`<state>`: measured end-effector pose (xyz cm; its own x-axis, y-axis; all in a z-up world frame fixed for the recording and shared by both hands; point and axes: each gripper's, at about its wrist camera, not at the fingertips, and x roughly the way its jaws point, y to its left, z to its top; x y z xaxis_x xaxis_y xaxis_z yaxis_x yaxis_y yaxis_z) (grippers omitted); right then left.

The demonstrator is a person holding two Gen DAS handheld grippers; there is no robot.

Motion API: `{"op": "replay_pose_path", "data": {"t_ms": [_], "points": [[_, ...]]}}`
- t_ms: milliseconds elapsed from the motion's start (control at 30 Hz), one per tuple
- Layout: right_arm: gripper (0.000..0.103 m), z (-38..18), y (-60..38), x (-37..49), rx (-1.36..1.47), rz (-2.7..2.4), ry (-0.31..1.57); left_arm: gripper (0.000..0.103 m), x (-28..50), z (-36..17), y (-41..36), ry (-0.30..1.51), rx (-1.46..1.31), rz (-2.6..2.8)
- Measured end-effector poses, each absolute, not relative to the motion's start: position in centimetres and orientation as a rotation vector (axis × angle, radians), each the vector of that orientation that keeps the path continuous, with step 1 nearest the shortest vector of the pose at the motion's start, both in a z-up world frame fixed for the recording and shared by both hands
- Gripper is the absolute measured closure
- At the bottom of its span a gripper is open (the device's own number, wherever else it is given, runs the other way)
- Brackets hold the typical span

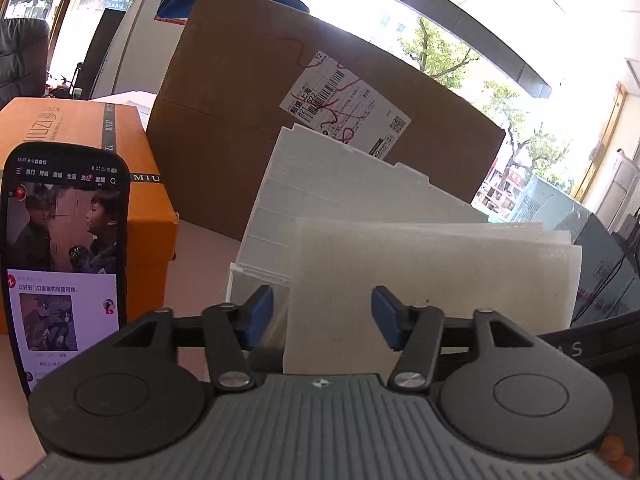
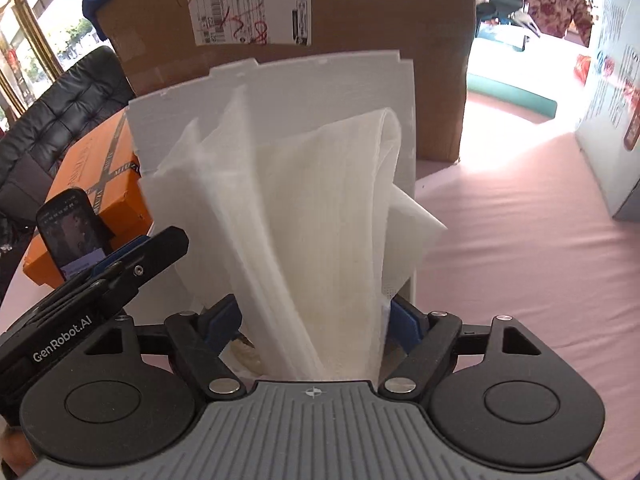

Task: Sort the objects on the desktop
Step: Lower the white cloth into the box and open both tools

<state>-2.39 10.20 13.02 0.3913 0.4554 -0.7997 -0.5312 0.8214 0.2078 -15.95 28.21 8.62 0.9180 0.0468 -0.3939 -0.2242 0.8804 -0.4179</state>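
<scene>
A bundle of white foam sheets [image 2: 320, 216] stands upright between the blue pads of my right gripper [image 2: 312, 320], which is shut on it. The bundle leans against a white corrugated plastic panel [image 2: 320, 76]. In the left wrist view the same foam sheets [image 1: 432, 276] rise just ahead of my left gripper [image 1: 322, 316]. That gripper is open; its left pad is clear of the sheets' edge. The white panel [image 1: 320, 176] stands behind. My left gripper [image 2: 120, 268] also shows at the left of the right wrist view, beside the bundle.
A lit phone [image 1: 64, 256] leans upright on an orange box [image 1: 140, 184] at the left. A large cardboard box [image 1: 248, 92] with a shipping label fills the back. The pink tablecloth [image 2: 520, 260] stretches to the right, toward a white printed carton [image 2: 616, 92].
</scene>
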Motion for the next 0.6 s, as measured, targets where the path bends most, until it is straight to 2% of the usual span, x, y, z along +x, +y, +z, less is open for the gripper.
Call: {"op": "replay_pose_path", "data": {"t_ms": [167, 200, 267, 300, 333, 600], "points": [[0.026, 14.3, 8.8, -2.6, -0.112, 0.567, 0.883, 0.046, -16.1, 8.9, 26.8, 0.369, -0.407, 0.144], [0.031, 14.4, 8.5, -2.6, -0.106, 0.556, 0.856, 0.044, -16.1, 8.8, 26.6, 0.369, -0.393, 0.152], [0.055, 14.7, 8.1, -2.5, -0.102, 0.556, 0.807, 0.043, -15.9, 8.7, 26.4, 0.371, -0.375, 0.167], [0.082, 14.8, 7.9, -2.5, -0.100, 0.567, 0.792, 0.043, -15.8, 8.6, 26.5, 0.375, -0.381, 0.169], [0.093, 14.8, 8.0, -2.3, -0.104, 0.578, 0.791, 0.043, -15.7, 8.5, 26.6, 0.378, -0.388, 0.171], [0.098, 11.6, 12.9, -1.1, -0.228, 0.595, 0.919, 0.041, -15.6, 8.1, 26.6, 0.386, -0.425, 0.142]]}}
